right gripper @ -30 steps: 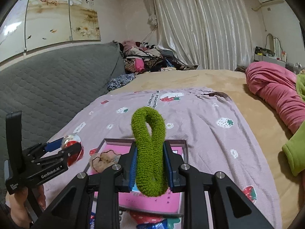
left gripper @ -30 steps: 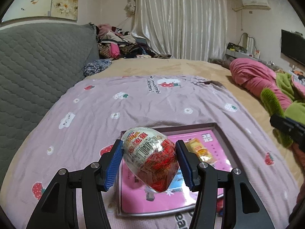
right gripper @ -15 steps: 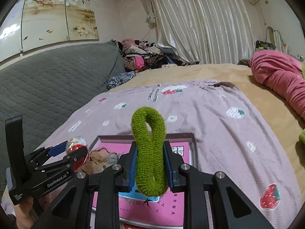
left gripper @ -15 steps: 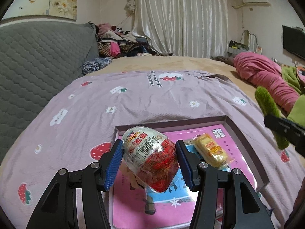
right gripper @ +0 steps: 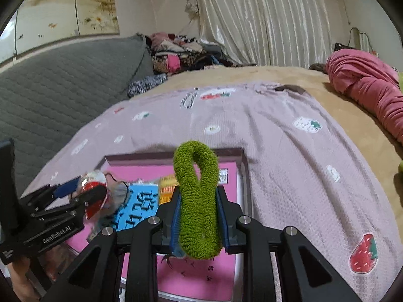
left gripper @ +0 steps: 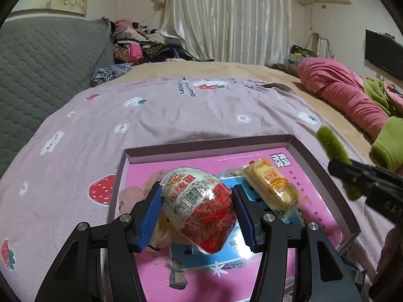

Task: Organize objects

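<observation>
An egg-shaped snack pack [left gripper: 199, 209], wrapped in clear film with a white top, red shredded filling and a barcode label, sits clamped between the blue pads of the left gripper [left gripper: 197, 216], just above the near left part of a shallow box [left gripper: 325, 166]. The box has low dusky-purple walls and a bright pink printed floor with a blue panel. Inside it, to the right of the egg, lies a yellow wrapped snack cake [left gripper: 272, 188]; something pale and crumpled lies under the egg, too hidden to identify.

The right gripper [right gripper: 199, 216] squeezes a fuzzy green scrunchie [right gripper: 197, 196], pinched into a tall loop that stands above the box's right half, near its right wall.

The box rests on a lilac bedspread [left gripper: 163, 115] printed with strawberries and flowers. Open cloth stretches beyond its far and left walls. A grey quilted headboard [left gripper: 42, 60] bounds the left side; a rolled pink blanket [left gripper: 340, 93] lies far right.
</observation>
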Demonstrator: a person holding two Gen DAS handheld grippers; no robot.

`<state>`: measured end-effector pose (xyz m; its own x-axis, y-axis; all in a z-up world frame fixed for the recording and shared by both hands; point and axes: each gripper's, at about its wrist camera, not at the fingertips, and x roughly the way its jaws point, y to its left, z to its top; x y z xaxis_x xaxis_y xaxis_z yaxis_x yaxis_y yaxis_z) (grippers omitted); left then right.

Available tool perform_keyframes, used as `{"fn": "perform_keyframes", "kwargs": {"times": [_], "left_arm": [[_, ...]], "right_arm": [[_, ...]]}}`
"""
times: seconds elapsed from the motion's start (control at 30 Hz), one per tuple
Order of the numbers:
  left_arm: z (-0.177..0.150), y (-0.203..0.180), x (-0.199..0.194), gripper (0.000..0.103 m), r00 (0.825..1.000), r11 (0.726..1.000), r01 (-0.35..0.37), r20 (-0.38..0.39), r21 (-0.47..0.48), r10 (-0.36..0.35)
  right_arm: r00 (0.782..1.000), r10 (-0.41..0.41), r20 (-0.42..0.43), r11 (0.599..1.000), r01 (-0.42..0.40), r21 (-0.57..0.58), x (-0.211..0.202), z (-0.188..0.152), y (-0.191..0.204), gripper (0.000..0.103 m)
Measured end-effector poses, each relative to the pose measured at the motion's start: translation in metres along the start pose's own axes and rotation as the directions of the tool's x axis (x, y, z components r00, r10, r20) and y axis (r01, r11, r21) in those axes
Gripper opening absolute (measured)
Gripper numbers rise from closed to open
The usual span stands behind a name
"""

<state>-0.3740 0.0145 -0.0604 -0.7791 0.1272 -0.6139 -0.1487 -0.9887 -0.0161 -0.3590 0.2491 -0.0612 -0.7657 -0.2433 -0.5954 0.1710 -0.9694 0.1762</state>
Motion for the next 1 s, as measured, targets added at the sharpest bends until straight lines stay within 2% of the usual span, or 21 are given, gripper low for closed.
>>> {"fn": "perform_keyframes", "kwargs": {"times": [0.2,0.47,1.0], "left_arm": [[0.000,-0.002,0.009,0.058,0.999,1.000,0.007,-0.034,0.010,-0.007],[-0.005,-0.013,0.033,0.058,0.991,0.999,0.013,-0.133,0.046,-0.007],[-0.005,-0.013,0.034,0.059,0.991,0.999,0.021,-0.132,0.047,-0.014]], "right_arm": [[0.999,-0.021,-0.036,0.999,0.020,-0.025,0.013,-0.005,0.005,0.026],[0.994,-0.053,-0.093,0.998,0.050,-0.035,0.027,-0.011,0.004,0.026],[0.977,-0.096,-0.189,0.993,0.080,-0.093,0.044,-0.022,0.008,0.028]]}}
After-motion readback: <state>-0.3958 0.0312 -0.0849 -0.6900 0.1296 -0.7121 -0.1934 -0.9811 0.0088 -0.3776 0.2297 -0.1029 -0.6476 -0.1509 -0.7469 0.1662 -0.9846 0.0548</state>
